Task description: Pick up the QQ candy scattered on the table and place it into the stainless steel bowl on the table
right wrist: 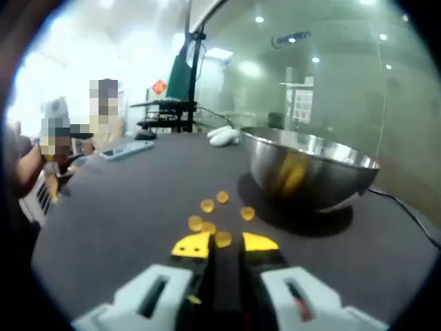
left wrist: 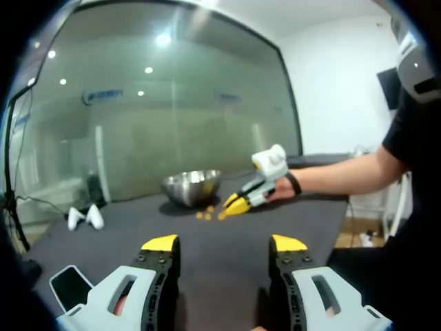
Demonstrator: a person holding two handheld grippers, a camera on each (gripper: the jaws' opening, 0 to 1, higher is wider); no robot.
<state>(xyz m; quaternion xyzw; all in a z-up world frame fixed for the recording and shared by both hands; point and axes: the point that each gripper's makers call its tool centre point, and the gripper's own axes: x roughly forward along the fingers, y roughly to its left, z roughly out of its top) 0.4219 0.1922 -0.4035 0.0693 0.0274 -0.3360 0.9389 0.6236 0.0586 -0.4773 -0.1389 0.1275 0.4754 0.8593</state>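
Amber round QQ candies [right wrist: 222, 218] lie beside the stainless steel bowl [right wrist: 310, 169], so I hold my right tool [right wrist: 226, 243] low on the dark bench [right wrist: 117, 221], nearly closed around one. My left tool [left wrist: 224, 243] waits released.

Left view far back, right view low near shared bowl [left wrist: 191, 187] + candies [right wrist: 222, 219]

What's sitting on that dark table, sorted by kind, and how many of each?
Yellow candies: 5 in the right gripper view
Steel bowl: 1
White rounded objects: 2
Phone: 1
Total: 9
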